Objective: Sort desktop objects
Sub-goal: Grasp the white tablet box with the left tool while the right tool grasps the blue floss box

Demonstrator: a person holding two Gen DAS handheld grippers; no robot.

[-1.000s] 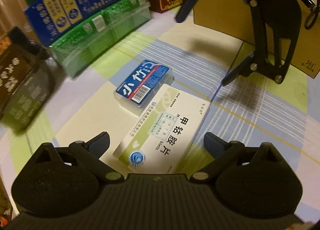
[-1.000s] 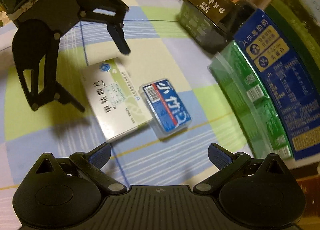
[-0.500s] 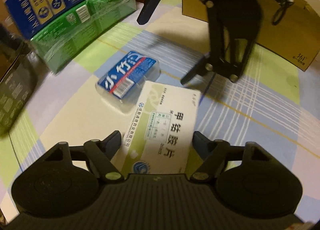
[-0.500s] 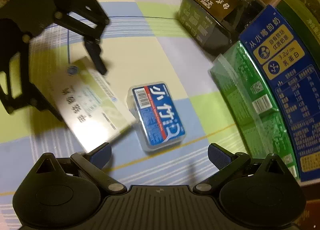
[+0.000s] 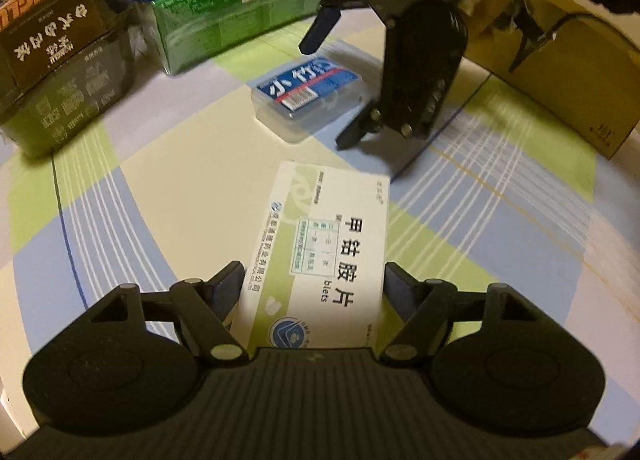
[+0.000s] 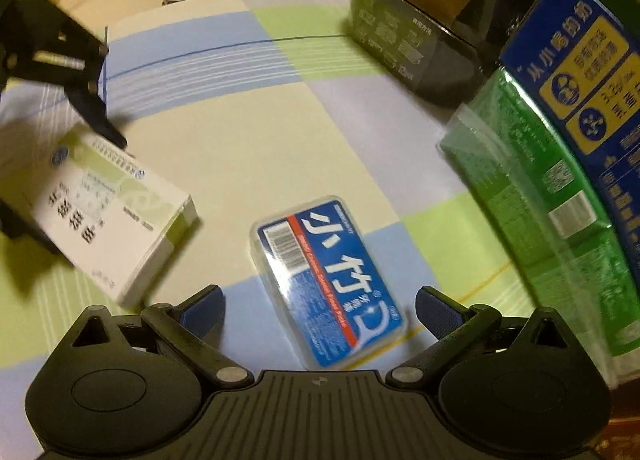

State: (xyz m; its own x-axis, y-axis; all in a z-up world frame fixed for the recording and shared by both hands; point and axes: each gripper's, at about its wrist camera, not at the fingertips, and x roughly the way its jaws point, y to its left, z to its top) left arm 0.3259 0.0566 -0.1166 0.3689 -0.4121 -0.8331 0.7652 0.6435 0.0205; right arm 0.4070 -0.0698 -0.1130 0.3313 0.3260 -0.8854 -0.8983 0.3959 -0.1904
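Observation:
A white and green medicine box [image 5: 320,252] lies between the fingers of my left gripper [image 5: 314,286], which is shut on its sides. In the right wrist view the box [image 6: 112,216] looks lifted off the checked cloth. A clear case with a blue label [image 6: 328,284] lies flat on the cloth between the open fingers of my right gripper [image 6: 320,308], untouched by them. From the left wrist view the case [image 5: 308,94] sits under the right gripper [image 5: 344,88].
Against the back stand a green carton pack [image 6: 552,228] with a blue milk carton [image 6: 588,72] above it, and a dark boxed pack [image 6: 408,20]. A brown cardboard box [image 5: 568,80] stands at the far right of the left wrist view.
My left gripper closed on the medicine box and drew it away from the blue case. My right gripper moved in over the blue case, which now lies between its fingers.

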